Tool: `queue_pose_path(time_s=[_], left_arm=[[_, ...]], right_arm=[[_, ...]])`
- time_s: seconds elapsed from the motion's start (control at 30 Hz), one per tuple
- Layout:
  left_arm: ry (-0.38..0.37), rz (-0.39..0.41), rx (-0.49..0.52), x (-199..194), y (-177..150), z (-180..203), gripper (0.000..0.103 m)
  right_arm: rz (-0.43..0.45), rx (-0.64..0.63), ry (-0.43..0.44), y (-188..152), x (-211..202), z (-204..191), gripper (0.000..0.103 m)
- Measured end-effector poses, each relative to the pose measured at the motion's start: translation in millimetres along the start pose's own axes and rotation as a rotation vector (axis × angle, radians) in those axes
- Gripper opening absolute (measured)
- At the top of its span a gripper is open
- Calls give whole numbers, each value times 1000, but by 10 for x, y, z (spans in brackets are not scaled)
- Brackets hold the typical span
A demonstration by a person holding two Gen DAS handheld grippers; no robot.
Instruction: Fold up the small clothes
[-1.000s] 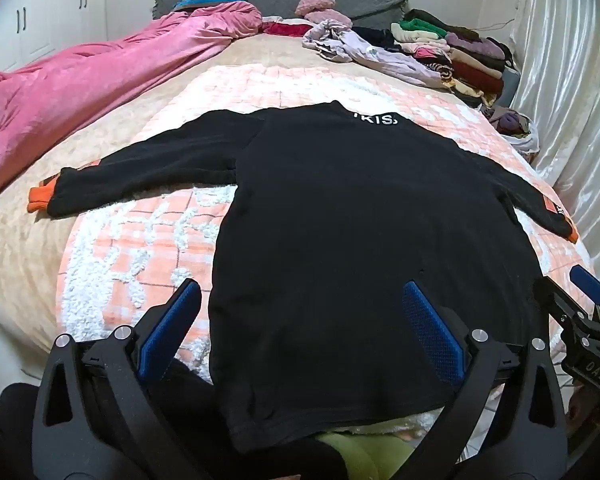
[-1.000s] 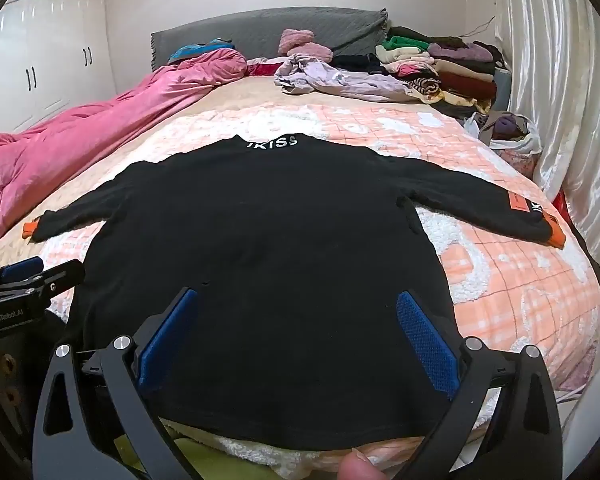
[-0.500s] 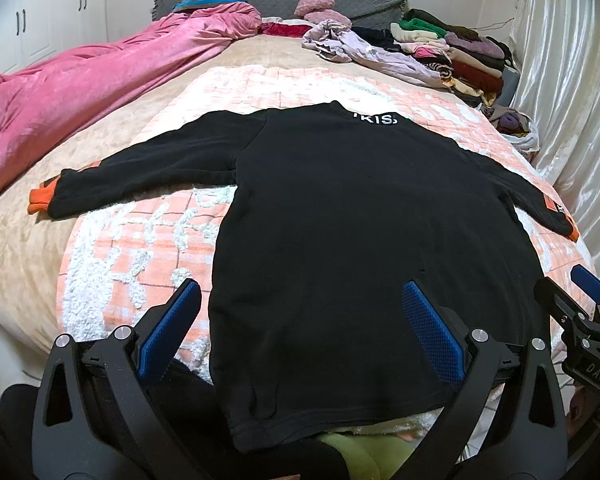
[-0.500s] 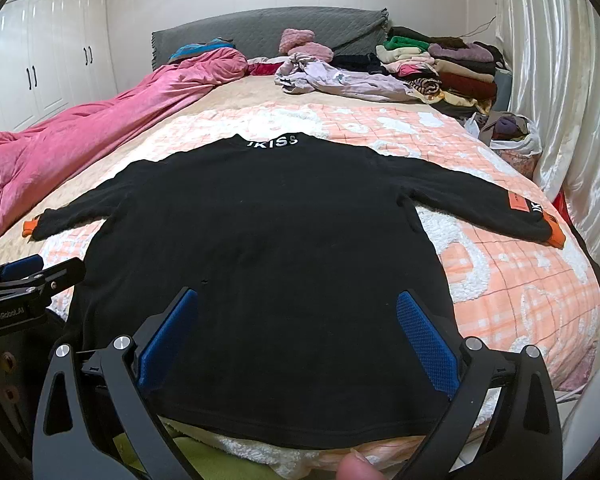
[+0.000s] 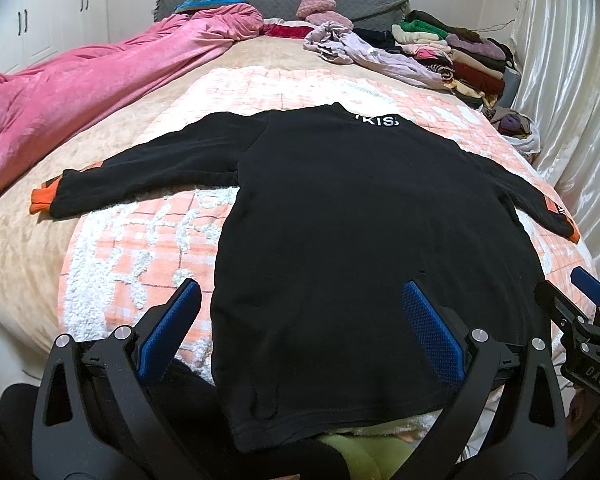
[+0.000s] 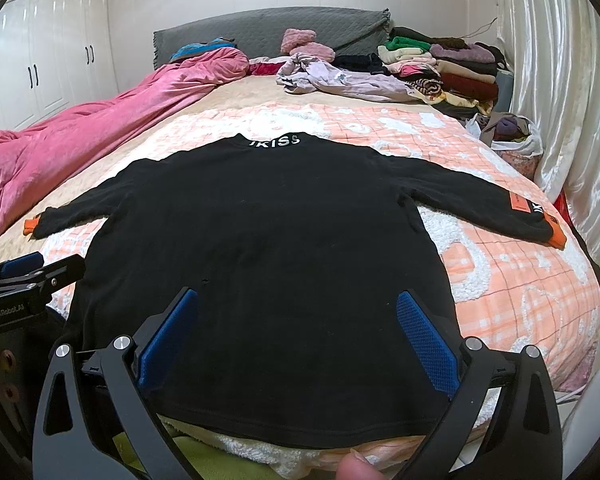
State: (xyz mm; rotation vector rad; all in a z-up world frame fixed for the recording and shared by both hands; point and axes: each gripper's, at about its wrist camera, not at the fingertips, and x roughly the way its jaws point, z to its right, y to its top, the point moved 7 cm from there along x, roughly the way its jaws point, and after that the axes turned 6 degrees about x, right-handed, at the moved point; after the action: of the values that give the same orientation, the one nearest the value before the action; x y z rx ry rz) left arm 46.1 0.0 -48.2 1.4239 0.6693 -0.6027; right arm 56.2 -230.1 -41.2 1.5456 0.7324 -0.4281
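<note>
Lying flat, back side up, a black long-sleeved sweatshirt in soft matte fleece fills the space ahead of both pairs of fingers, hem nearest, collar farthest. White block letters run across the collar. Sleeves spread straight out to each side, each ending in an orange ribbed cuff; the right sleeve carries an orange rectangular patch.

Left gripper: fingers spread wide, holding nothing, blue knurled pads hovering over the hem, left pad over the blanket just off the garment's edge. Right gripper: also spread wide, empty, both pads above the lower body of the shirt. A fingertip shows at the bottom edge of the right view.

Under the shirt, a peach-and-white checked blanket with tufted fluffy patches, over a beige bedspread. Beyond the fingers to the left, a crumpled pink velvet duvet. Far ahead right, a stack of folded knits and a loose lilac garment by the grey quilted headboard. Glossy pleated white curtain to the right.
</note>
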Motion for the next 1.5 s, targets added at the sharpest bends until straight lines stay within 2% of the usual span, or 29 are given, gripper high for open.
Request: queue_pose_path(time_s=[0.87, 1.2, 1.5], left_arm=[[1, -7, 7, 38, 55, 39, 95], [-1, -7, 34, 169, 258, 152, 95], [-5, -13, 52, 320, 481, 283, 95]], right_arm=[[8, 0, -2, 27, 9, -7, 99], [47, 16, -15, 293, 76, 123, 99], [62, 47, -59, 496, 199, 418, 99]])
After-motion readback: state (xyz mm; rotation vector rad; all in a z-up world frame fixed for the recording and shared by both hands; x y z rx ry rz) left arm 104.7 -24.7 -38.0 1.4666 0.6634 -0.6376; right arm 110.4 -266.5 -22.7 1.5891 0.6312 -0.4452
